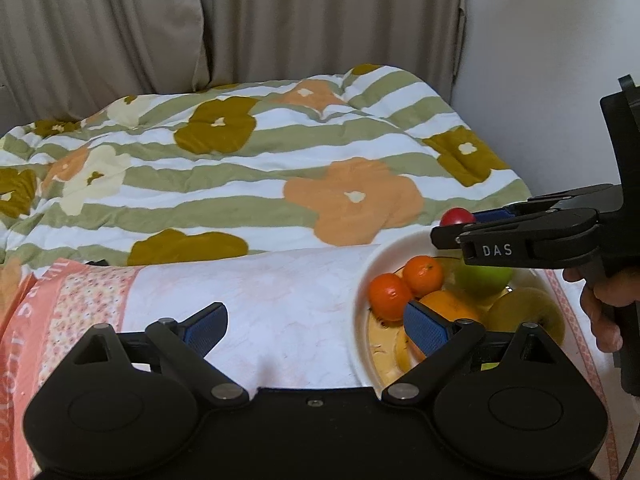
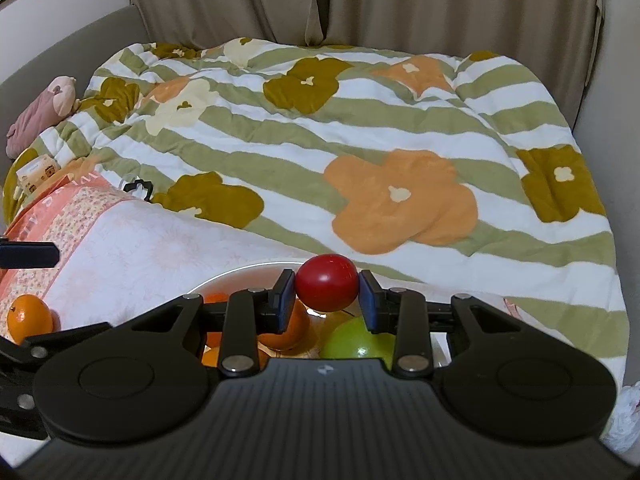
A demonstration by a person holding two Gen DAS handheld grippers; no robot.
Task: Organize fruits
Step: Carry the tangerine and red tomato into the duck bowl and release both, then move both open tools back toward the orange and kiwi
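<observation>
Fruit mostly gathered. Going left to right in the right wrist view: one loose round orange sits on the pink-and-white floral cloth near its left edge, well apart from the bowl and, by my reading, not yet sorted. The left gripper hangs over bare cloth just left of the bowl, jaws spread wide, nothing between the blue pads; one pad overlaps the bowl's left rim in its own view.

The shallow white bowl stands toward the right edge of the cloth. Inside: two small orange mandarins side by side at the left, a larger orange in front of them, a green apple behind, and a yellow-green fruit at the right, possibly a kiwi or pear; cannot tell.

The right gripper is clamped on a small round glossy red fruit, pads pressing both sides, held above the bowl's far rim. Judgement: release of this one pending, then the loose orange remains.

Surface: cloth laid on a bed, adjoining a quilt with green and white stripes and orange and olive flowers. Beige curtains behind; pale wall at right; pink plush toy at the quilt's far left corner.
</observation>
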